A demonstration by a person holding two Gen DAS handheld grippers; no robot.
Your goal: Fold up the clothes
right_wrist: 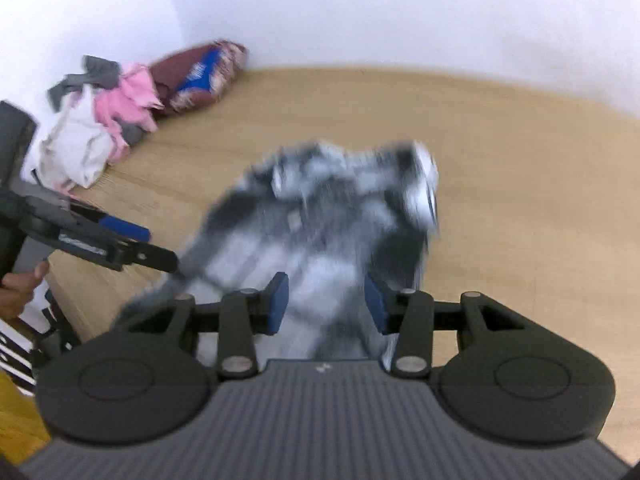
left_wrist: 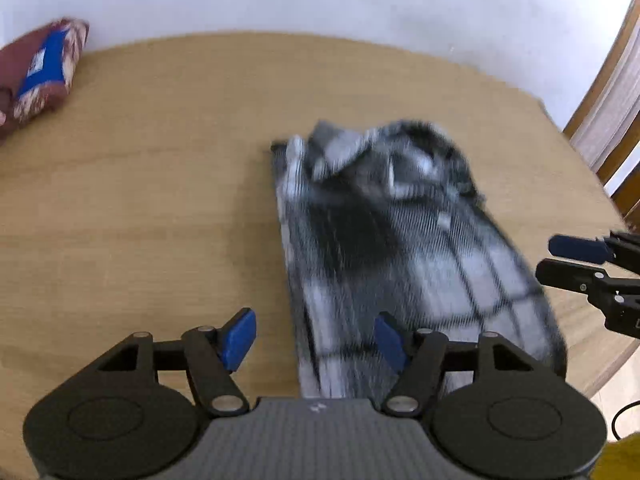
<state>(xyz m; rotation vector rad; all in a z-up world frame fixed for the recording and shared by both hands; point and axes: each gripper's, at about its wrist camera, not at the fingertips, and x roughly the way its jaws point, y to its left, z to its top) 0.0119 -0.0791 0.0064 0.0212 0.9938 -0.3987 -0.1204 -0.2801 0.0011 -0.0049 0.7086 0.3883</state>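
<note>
A grey, black and white plaid shirt (left_wrist: 400, 248) lies on the wooden table (left_wrist: 140, 200), folded into a long strip with its collar end bunched at the far side. It is motion-blurred in both views. My left gripper (left_wrist: 316, 338) is open at the strip's near end, straddling its left edge, with nothing pinched. Its side profile shows as the left gripper (right_wrist: 158, 248) at the shirt's left border. My right gripper (right_wrist: 326, 304) is open over the near end of the shirt (right_wrist: 320, 216), and it reaches in as the right gripper (left_wrist: 556, 258) beside the shirt's right edge.
A folded maroon floral cloth with a blue label (left_wrist: 40, 68) sits at the table's far left by the wall. Next to it is a pile of pink, white and grey clothes (right_wrist: 92, 128). A hand (right_wrist: 16, 284) holds the left gripper. A wooden door frame (left_wrist: 600, 92) stands beyond the right table edge.
</note>
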